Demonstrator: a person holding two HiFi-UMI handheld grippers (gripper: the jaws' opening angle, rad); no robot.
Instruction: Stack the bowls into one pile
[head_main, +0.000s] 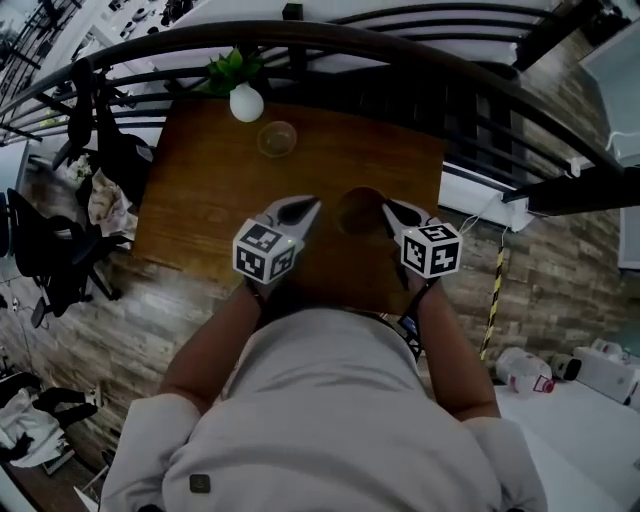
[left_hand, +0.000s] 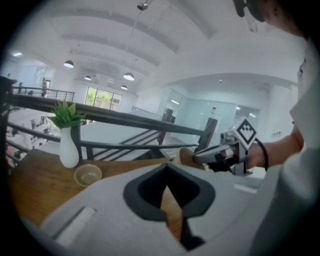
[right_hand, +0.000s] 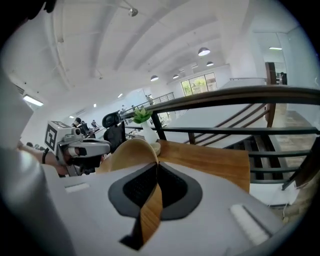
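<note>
R gripper (right_hand: 156, 166) is clamping the rim of the wooden bowl (head_main: 358, 212) over the table's (head_main: 200, 190) near half. L gripper (left_hand: 167, 168), apparently closed & empty, is hovering beside it. Advised: keeping the bowl level, centring over the small bowl (head_main: 277, 139) before lowering.

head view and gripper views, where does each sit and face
Head view: on the head, steeply down at the table; torso, left gripper, right gripper show.
Left gripper view: on that gripper, toward vase and railing; right forearm shows.
Right gripper view: on that gripper, past its held bowl; left wrist shows.
All share the vase.
</note>
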